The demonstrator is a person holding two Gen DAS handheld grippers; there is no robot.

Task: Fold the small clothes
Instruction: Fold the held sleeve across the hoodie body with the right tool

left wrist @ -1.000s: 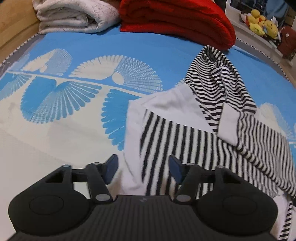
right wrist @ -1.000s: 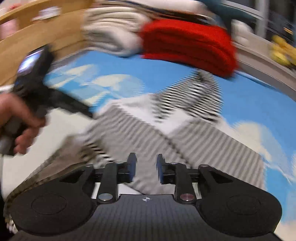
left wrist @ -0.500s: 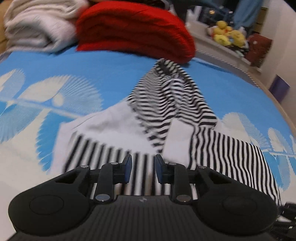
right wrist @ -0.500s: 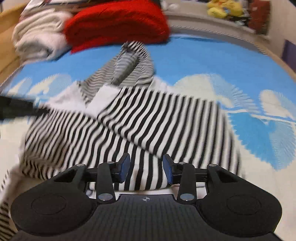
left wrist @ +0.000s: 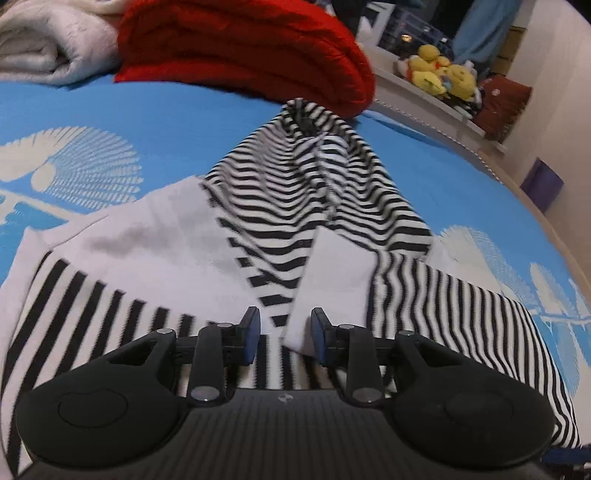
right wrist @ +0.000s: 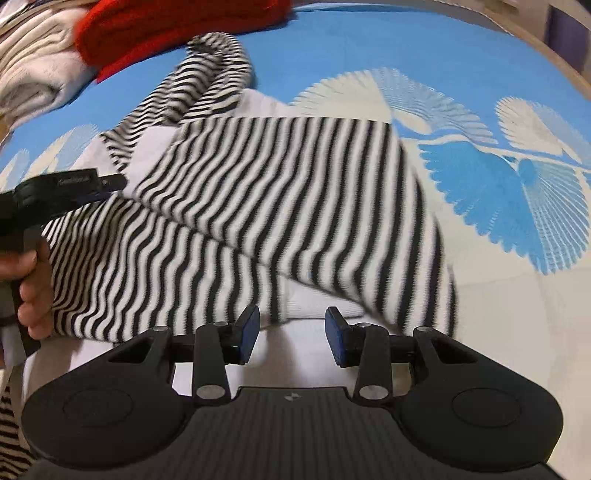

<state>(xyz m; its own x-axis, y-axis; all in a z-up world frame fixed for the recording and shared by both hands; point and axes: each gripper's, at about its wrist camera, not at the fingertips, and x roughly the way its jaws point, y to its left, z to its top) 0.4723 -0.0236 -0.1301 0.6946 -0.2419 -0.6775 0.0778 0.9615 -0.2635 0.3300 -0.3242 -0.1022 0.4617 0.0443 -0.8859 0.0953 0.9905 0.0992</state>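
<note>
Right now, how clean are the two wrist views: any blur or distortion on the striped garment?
Left wrist view: striped garment mostly sharp, slightly smeared near the left tool; fisheye curves the blue bedspread. Right wrist view: motion blur smears its stripes, and the red blanket is soft.

Open blue-and-white bedspread (left wrist: 155,110) lay clear to the left of the striped garment (left wrist: 295,206) and, in the right wrist view, to its right (right wrist: 517,206). At the far edge a red blanket (left wrist: 243,48) and a folded pale blanket (left wrist: 48,48) blocked the way, the red one touching the garment's far end.
</note>
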